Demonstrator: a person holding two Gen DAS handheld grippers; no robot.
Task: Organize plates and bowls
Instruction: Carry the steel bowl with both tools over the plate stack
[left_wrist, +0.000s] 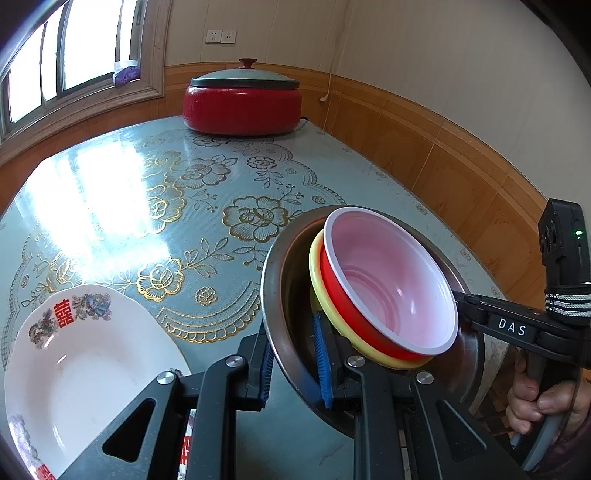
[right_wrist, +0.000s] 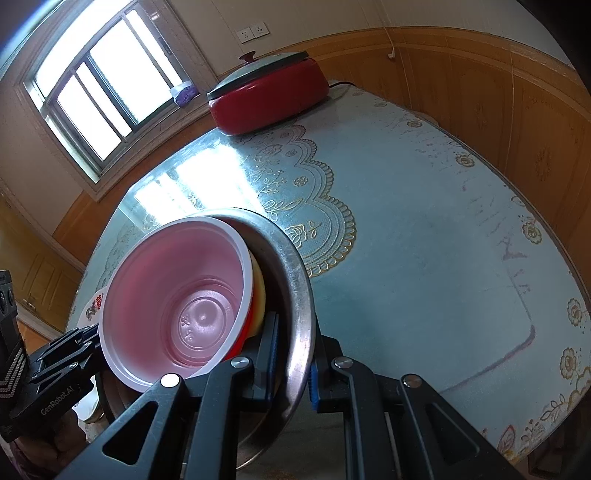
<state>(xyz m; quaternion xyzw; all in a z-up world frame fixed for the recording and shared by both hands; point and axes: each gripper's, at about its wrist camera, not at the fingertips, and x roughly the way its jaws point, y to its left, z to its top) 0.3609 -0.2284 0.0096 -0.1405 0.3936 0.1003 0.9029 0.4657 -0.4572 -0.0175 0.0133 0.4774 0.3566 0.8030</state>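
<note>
Left wrist view: the left gripper (left_wrist: 293, 373) angles down, its blue pads clamped tight on the near rim of the steel bowl (left_wrist: 275, 314), one pad inside, one outside. Across from it, the right gripper (left_wrist: 461, 301) pinches the opposite rim, a hand (left_wrist: 535, 398) wrapped round its handle at the right edge. In the right wrist view that same right gripper (right_wrist: 293, 369) bites the steel bowl (right_wrist: 295, 288) rim between both pads, and the left gripper (right_wrist: 92, 341) comes in from the lower left. So both tools are closed on the one bowl, which is tipped and carried above the table.

Nested inside sits a yellow bowl (left_wrist: 317, 273), and in that a red bowl (left_wrist: 391, 280) with a white rim and pale pink inside.

Just left of the stack, a white plate (left_wrist: 85, 369) with red characters and floral prints lies flat on the table (left_wrist: 184, 229), apart from the bowls. Beyond it the tabletop is open, a glossy teal cloth with gold flowers, bright with window glare.

At the far end stands a red cooker (left_wrist: 242, 107) under a grey lid. Behind it: wood panelling, wall sockets (left_wrist: 221, 36), and a window (left_wrist: 55, 55) at the left.
</note>
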